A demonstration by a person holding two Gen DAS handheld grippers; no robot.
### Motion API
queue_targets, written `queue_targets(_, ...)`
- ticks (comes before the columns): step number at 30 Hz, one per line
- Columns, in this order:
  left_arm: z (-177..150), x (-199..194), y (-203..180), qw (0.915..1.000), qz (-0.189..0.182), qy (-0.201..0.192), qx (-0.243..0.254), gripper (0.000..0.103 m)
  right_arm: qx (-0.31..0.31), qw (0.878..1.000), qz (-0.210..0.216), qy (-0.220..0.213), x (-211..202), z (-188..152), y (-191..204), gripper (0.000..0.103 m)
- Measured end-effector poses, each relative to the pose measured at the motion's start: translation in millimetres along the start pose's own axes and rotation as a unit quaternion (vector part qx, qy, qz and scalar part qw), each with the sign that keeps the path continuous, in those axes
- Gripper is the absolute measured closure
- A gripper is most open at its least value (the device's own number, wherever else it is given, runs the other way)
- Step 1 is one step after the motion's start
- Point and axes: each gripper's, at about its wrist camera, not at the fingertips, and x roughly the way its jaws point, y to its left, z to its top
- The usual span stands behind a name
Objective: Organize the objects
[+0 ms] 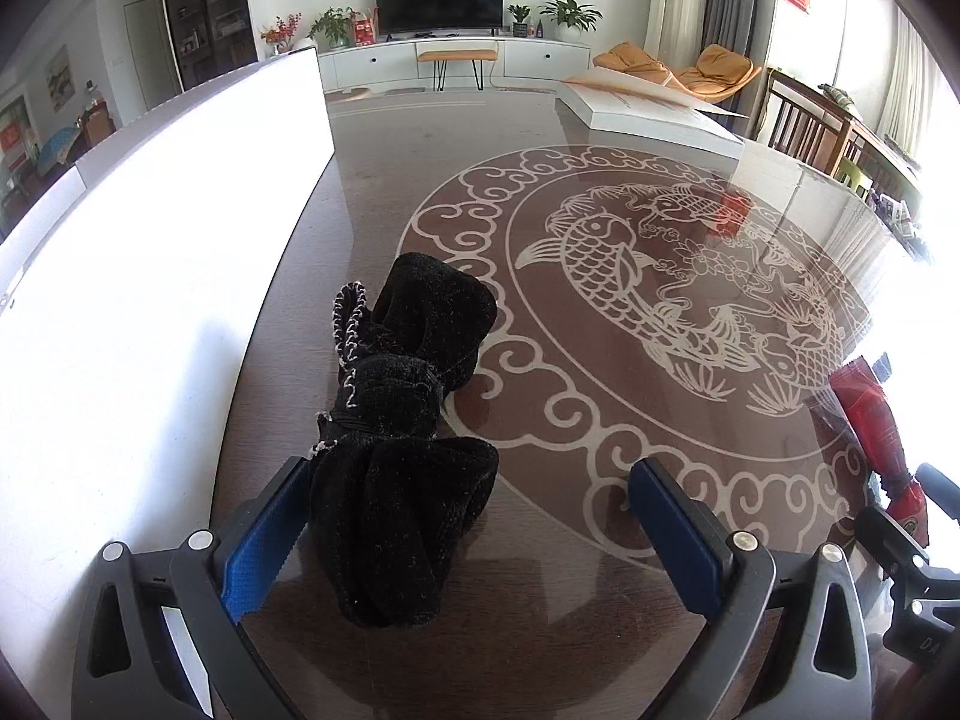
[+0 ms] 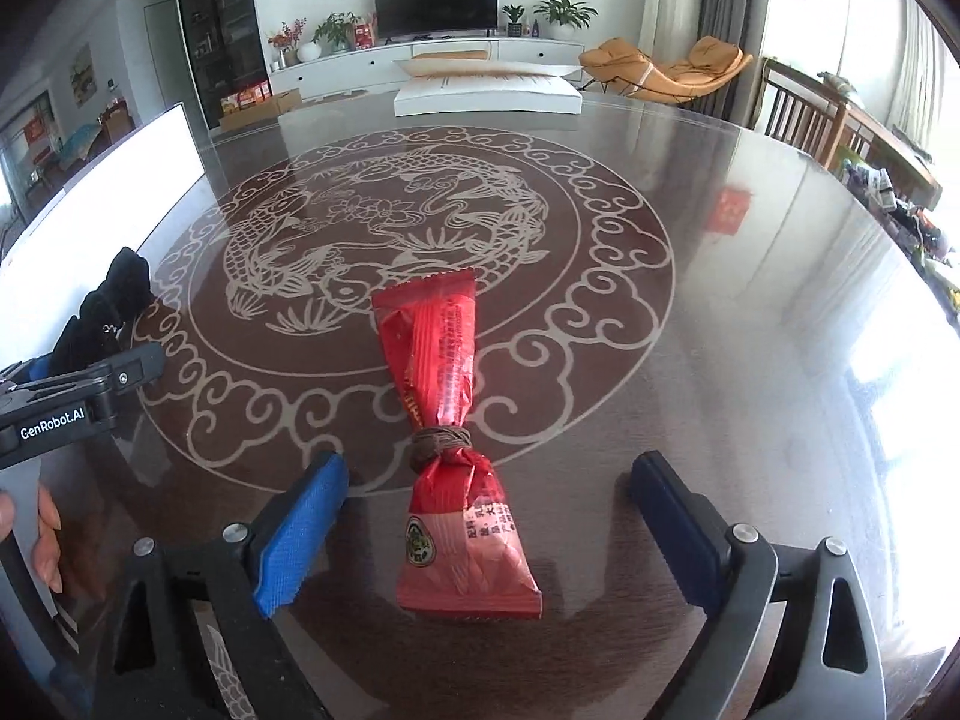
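Red snack packet (image 2: 459, 450), light, crinkly, slippery, tied at the waist with brown cord (image 2: 438, 444), lies on the table (image 2: 720, 360) between the wide-open, empty right claw (image 2: 486, 516); grip just beside the cord.

Left wrist view: red snack packet (image 1: 873, 420) at right edge, cut off by the frame and partly behind the right gripper's black body (image 1: 918, 576); its label unreadable. White panel (image 1: 150, 276) at left blown out, no surface detail, cut by the left edge. Black velvet pouch (image 1: 408, 438): near end hides the tabletop under it.

Right wrist view: pouch (image 2: 114, 312) at left edge mostly behind the left gripper's body (image 2: 72, 408). Fingers (image 2: 48, 546) at lower left cropped. Packet (image 2: 450, 438) print too small to read. Items at right edge blurred.
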Motion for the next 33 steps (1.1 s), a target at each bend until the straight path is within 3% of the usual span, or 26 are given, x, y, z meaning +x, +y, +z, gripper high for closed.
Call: queue_targets(33, -0.4, 0.3, 0.1, 1.0000, 0.000, 0.000, 0.000, 0.000, -0.002, 1.000, -0.001, 0.004, -2.7, -7.3, 0.0, 0.000)
